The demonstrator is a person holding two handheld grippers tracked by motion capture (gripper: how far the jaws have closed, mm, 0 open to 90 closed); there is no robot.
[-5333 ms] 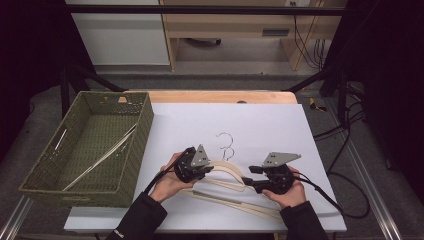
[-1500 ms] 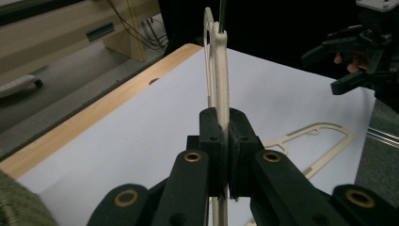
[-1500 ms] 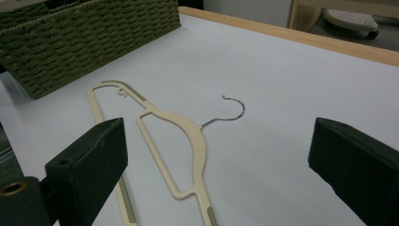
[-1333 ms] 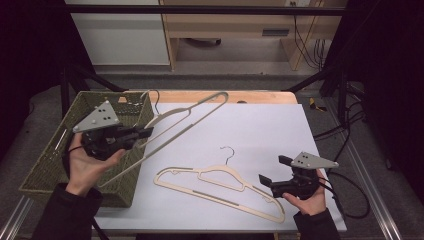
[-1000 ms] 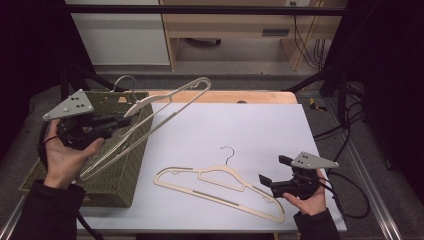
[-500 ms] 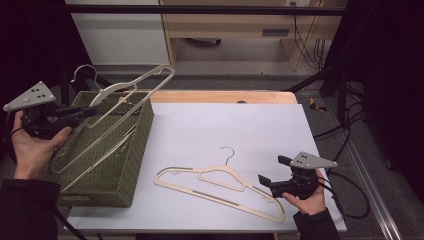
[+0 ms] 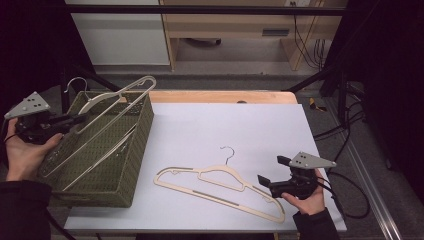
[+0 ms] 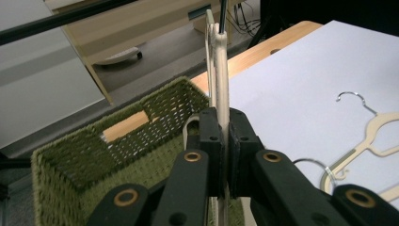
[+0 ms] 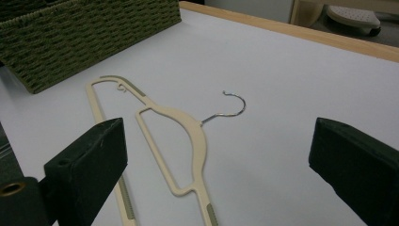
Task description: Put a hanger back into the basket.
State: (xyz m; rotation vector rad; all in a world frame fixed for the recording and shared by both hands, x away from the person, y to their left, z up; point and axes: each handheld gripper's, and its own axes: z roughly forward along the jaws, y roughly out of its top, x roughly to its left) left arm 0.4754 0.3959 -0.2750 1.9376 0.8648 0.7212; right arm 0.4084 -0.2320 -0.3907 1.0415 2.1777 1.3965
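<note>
My left gripper is shut on a beige plastic hanger and holds it tilted over the green woven basket at the table's left. In the left gripper view the jaws pinch the hanger's thin bar edge-on above the basket. A second beige hanger with a metal hook lies flat on the white table. My right gripper rests open beside that hanger's right end. The right gripper view shows this hanger lying ahead between the wide-apart jaws.
Another hanger lies inside the basket. The basket's wall stands left of the flat hanger. A wooden strip runs along the table's far edge. Cables hang at the right, and black frame posts stand at both sides.
My left hand has carried the hanger leftward and down, from over the basket's right wall to above its inside. The right gripper and the flat hanger have stayed put.
</note>
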